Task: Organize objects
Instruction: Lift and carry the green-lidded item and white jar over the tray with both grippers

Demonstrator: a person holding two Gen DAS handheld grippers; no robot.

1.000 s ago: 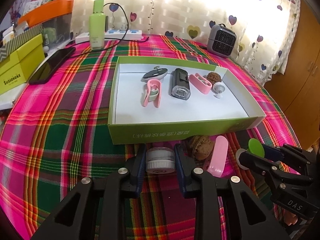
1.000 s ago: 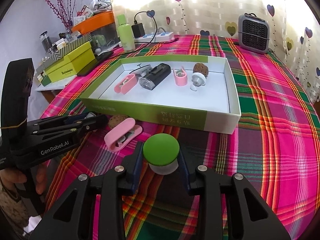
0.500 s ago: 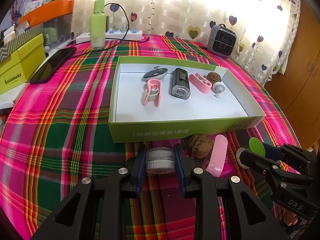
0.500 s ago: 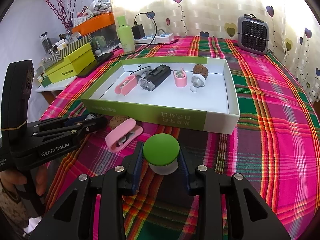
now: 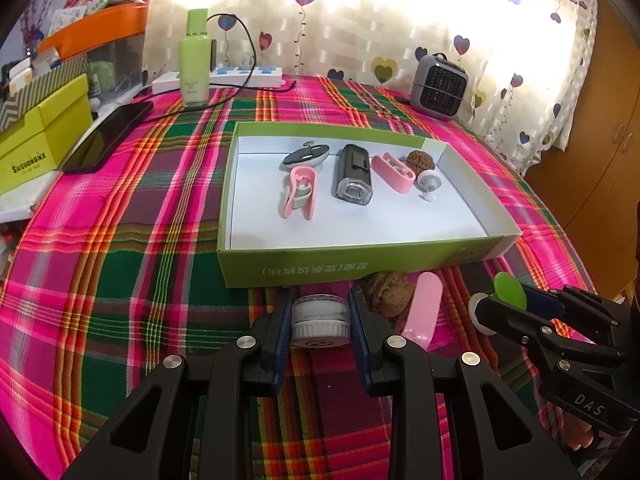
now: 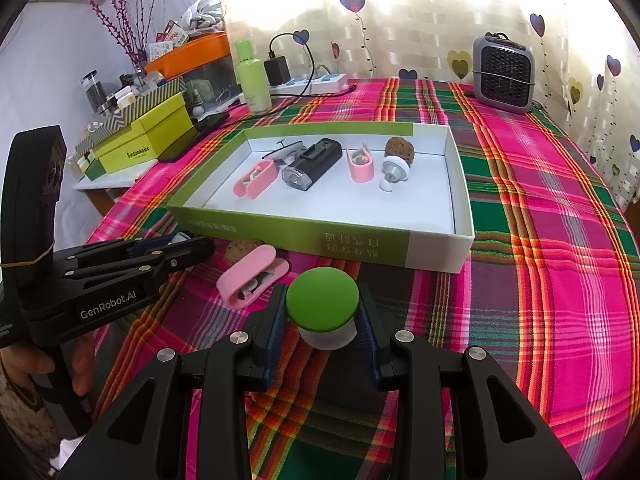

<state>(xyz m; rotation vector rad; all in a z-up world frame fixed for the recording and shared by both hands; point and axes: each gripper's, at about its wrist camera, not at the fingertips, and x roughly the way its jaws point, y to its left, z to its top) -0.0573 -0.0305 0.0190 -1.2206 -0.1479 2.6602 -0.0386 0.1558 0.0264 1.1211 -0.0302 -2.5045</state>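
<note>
Bottom centre, left wrist view: left gripper (image 5: 320, 320), fingers (image 5: 280, 332) clamped on a small white jar (image 5: 320, 319) with no lid on it, low over the plaid-covered worktop (image 5: 120, 280). Lower right of that frame, the right gripper (image 5: 494, 304) comes in from the side.

Bottom centre, right wrist view: right gripper (image 6: 322, 316) fingers closed on a green-lidded jar (image 6: 322, 304), held just above the cloth. Whether either jar rests on the cloth is hard to tell.

Just beyond the left fingers: a walnut (image 5: 390, 294) and a pink clip case (image 5: 422, 312), side by side against the near wall of the green tray box (image 5: 360, 266).

Inside the box, along its far side, a row: pink clip (image 5: 298, 192), grey oval gadget (image 5: 306, 154), black bike light (image 5: 354, 176), second pink clip (image 5: 394, 168), another walnut (image 5: 420, 159), small white suction knob (image 5: 429, 182).

Far edge: green bottle (image 5: 195, 60), power strip (image 5: 240, 76), small grey heater (image 5: 439, 82). Upper left: black phone (image 5: 108, 136), yellow-green box (image 5: 40, 140).
</note>
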